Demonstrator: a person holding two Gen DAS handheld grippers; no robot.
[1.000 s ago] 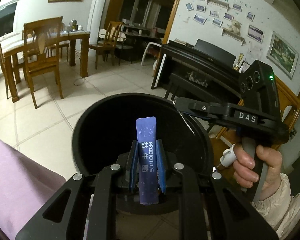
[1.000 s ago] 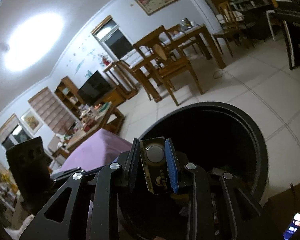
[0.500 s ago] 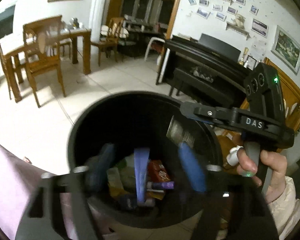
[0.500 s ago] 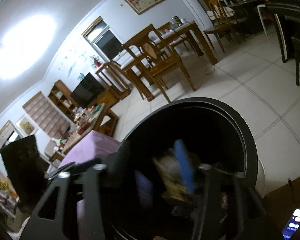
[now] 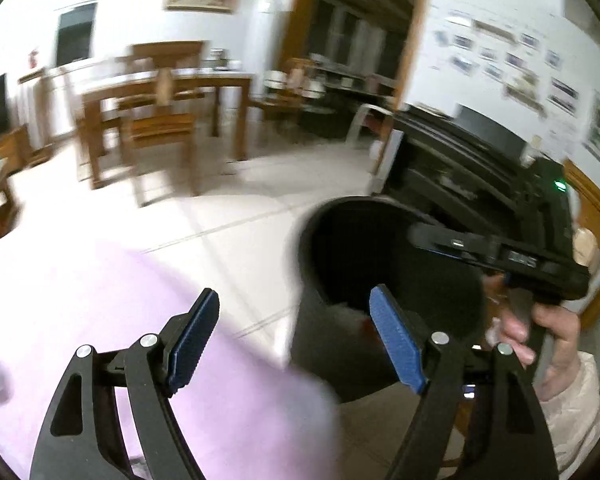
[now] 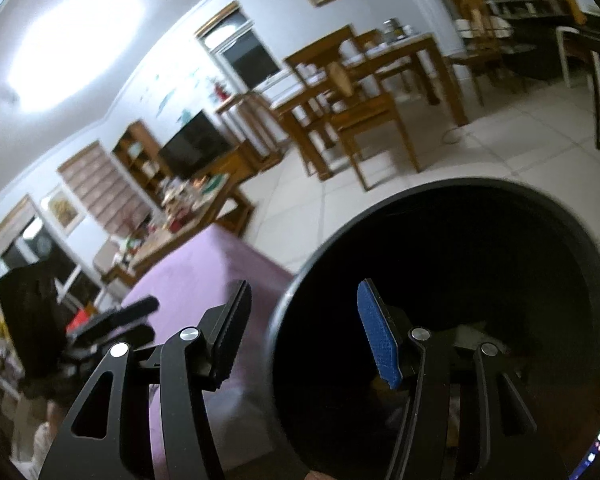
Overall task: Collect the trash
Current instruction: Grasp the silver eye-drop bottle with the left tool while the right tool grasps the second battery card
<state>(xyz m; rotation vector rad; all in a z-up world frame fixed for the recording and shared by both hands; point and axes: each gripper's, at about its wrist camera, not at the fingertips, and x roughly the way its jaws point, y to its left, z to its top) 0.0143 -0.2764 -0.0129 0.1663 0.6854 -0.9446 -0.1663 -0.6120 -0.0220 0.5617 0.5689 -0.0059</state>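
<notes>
A round black trash bin (image 5: 340, 248) stands on the tiled floor beside a purple-covered surface (image 5: 80, 300). My left gripper (image 5: 294, 340) is open and empty, its right finger in front of the bin's near wall, its left over the purple cover. My right gripper (image 6: 300, 332) is open and empty, its right finger over the bin's mouth (image 6: 480, 264). The right gripper also shows in the left wrist view (image 5: 500, 252), held over the bin's right rim. The bin's contents are dark and mostly hidden.
A wooden dining table with chairs (image 5: 160, 120) stands across the tiled floor. A black piano (image 5: 460, 160) is behind the bin. A cluttered low table (image 6: 180, 216) and a TV (image 6: 192, 148) lie beyond the purple cover (image 6: 204, 272).
Both grippers opened and let go of their trash: the blue probiotics sachet and the small packet dropped into the bin. The left gripper has since swung left and back from the bin.
</notes>
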